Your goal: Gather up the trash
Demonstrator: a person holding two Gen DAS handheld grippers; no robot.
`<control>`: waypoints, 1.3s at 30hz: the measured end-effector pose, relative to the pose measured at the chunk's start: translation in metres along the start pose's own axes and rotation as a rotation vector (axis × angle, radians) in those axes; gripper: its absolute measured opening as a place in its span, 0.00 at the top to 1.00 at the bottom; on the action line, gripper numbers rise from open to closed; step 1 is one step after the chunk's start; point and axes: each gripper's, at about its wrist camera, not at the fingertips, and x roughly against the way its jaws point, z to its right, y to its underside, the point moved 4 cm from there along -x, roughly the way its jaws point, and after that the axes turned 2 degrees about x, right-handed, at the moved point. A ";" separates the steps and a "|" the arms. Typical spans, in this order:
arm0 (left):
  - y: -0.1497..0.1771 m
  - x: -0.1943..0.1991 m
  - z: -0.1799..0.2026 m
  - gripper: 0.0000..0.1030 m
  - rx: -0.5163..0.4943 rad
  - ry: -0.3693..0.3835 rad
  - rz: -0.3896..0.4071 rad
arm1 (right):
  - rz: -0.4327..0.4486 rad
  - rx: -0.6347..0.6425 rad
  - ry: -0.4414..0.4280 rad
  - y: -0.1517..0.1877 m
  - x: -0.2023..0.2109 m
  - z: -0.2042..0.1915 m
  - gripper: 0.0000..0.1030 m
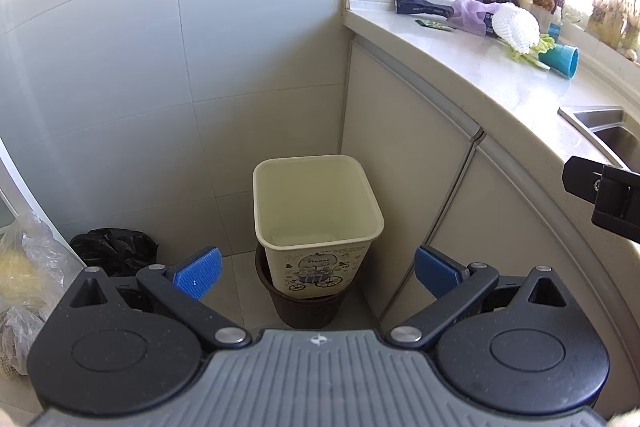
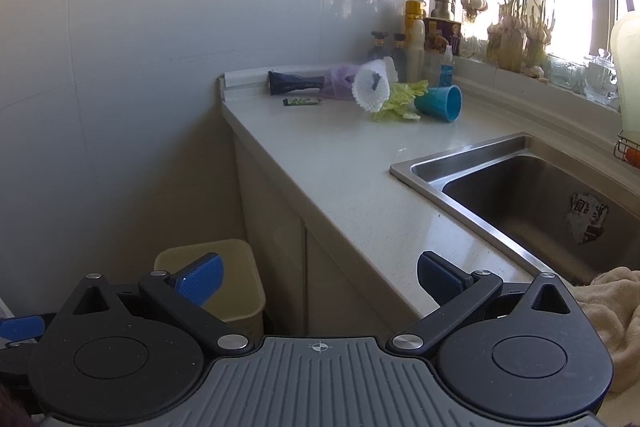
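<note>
Both grippers' fingers (image 1: 316, 273) (image 2: 320, 277) spread, empty; cream bin (image 1: 316, 203) w/ bike print.

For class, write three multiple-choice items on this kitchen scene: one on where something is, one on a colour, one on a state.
1. Where does the cream bin stand?
A. On the counter
B. On the floor, nested in a dark basket
C. In the sink

2. What colour is the tipped cup?
A. Red
B. Blue
C. Black

3. How is the right gripper?
A. Open, empty
B. Shut on the cup
C. Shut on a bag

Answers:
1 B, its base sits inside the dark basket beside the cabinet.
2 B, it looks blue on the counter.
3 A, its blue pads stand apart with nothing between.
</note>
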 end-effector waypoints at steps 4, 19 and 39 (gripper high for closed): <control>0.000 0.000 -0.001 0.00 0.001 -0.001 0.002 | -0.002 0.001 0.001 -0.001 0.000 -0.001 0.00; -0.001 0.001 -0.002 0.00 0.002 -0.003 0.005 | -0.001 0.007 -0.003 -0.001 0.001 -0.002 0.00; -0.004 0.003 -0.002 0.00 0.006 -0.006 0.012 | -0.001 0.011 -0.009 -0.003 0.003 -0.003 0.00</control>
